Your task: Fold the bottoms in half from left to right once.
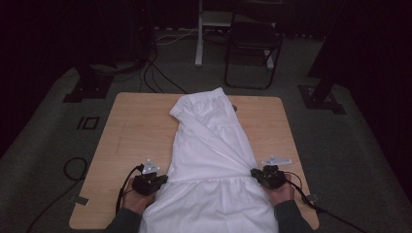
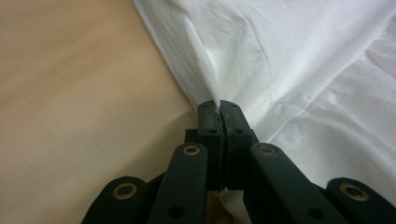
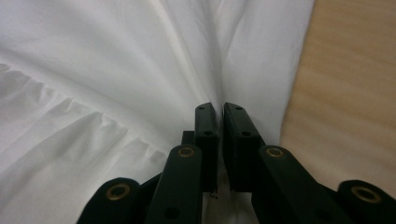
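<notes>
The white garment [image 1: 214, 160] lies lengthwise down the middle of the table [image 1: 131, 131], its wide gathered hem spilling over the near edge between the person's two sleeves. At the garment's left edge, just above that gathered seam, the left gripper [image 1: 163, 178] has its jaws pressed together on a raised fold of the cloth; in the left gripper view the fold [image 2: 205, 70] runs straight into the closed tips of the left gripper [image 2: 219, 106], with bare wood to the left of the garment [image 2: 303, 74]. At the garment's right edge, level with the left one, the right gripper [image 1: 255, 173] pinches the cloth the same way (a thin sliver of fabric sits between its pads); the right gripper view shows the garment [image 3: 116, 70] drawn into creases that meet at the right gripper [image 3: 219, 108]. Beyond the grippers the garment narrows toward its far end, which is folded over near the far edge of the table. Past the table, behind the garment's far end, stands a dark chair [image 1: 252, 41] on the grey floor.
</notes>
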`<state>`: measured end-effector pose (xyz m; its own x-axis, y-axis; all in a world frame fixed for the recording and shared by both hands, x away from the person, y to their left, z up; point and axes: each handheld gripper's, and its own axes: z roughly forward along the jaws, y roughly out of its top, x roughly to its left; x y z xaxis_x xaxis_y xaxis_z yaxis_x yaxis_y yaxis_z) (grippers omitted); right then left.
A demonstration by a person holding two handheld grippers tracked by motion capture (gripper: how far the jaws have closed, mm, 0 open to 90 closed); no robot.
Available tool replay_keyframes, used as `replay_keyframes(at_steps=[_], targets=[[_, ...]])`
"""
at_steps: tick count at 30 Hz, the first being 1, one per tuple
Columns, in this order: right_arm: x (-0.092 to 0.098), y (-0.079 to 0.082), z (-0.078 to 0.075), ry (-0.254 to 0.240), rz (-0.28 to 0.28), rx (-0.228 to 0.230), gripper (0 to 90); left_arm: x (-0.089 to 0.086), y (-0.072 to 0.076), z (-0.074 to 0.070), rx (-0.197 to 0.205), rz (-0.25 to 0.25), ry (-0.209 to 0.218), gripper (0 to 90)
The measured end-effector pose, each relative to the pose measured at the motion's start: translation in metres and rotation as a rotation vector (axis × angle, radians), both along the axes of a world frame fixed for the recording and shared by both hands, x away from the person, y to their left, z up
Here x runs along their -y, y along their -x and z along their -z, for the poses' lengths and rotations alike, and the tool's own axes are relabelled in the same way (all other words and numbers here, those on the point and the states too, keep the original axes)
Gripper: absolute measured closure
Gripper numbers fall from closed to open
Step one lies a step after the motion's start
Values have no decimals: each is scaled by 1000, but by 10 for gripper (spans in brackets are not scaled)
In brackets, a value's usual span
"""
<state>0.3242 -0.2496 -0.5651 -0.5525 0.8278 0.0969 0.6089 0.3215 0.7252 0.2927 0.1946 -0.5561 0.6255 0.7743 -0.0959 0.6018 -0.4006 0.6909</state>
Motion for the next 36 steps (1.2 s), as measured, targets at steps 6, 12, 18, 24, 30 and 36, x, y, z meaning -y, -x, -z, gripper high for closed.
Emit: replay_keyframes(at_steps=[6, 12, 18, 24, 30, 36], targets=[[0, 17, -7, 5, -25, 12, 559, -8, -3, -10, 31, -28, 62, 696], [-9, -8, -28, -13, -36, 89, 443, -3, -34, -24, 84, -47, 97, 619], [-51, -54, -35, 52, -117, 110, 391, 17, -53, -10, 59, -36, 93, 605], [-93, -81, -27, 255, -147, 144, 477, 19, -50, -5, 69, -31, 56, 604], [-89, -102, -29, 121, -139, 137, 571, 19, -52, -2, 59, -49, 61, 589], [-102, -106, -20, 135, -210, 132, 765, 24, -49, -1, 76, -45, 28, 833]])
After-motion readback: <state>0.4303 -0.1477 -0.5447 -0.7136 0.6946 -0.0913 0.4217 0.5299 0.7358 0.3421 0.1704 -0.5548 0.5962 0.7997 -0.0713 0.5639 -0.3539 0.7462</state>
